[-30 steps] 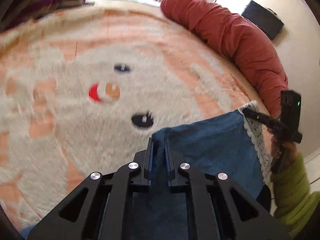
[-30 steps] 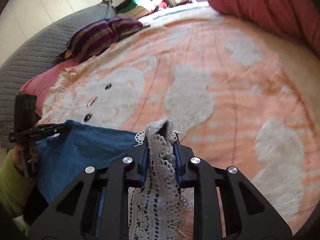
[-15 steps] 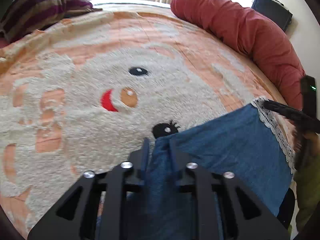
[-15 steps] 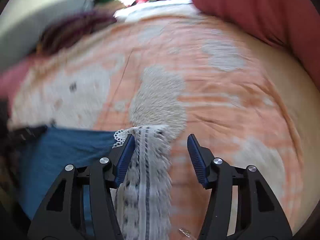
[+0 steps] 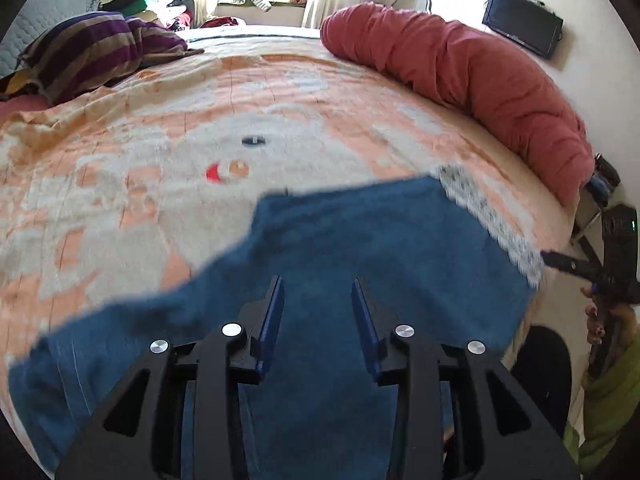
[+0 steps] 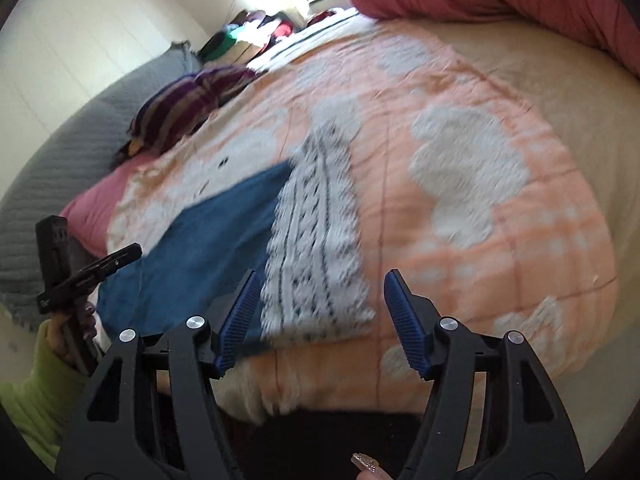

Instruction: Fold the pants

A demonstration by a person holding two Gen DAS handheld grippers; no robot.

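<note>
- Hovering over the near edge of the pants, the left gripper has its fingers parted and holds nothing, likely so the cloth can settle.
- Pants lie spread on the blanket, lace hem to the right, flat enough for a fold.
- Right gripper hangs wide apart, empty, just short of the hem.

Both tongs, L & R, now unclamped; pants released onto blanket.

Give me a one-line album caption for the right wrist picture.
Open right gripper above blue denim pants with a white lace cuff, lying on the peach-and-white fleece blanket.
</note>
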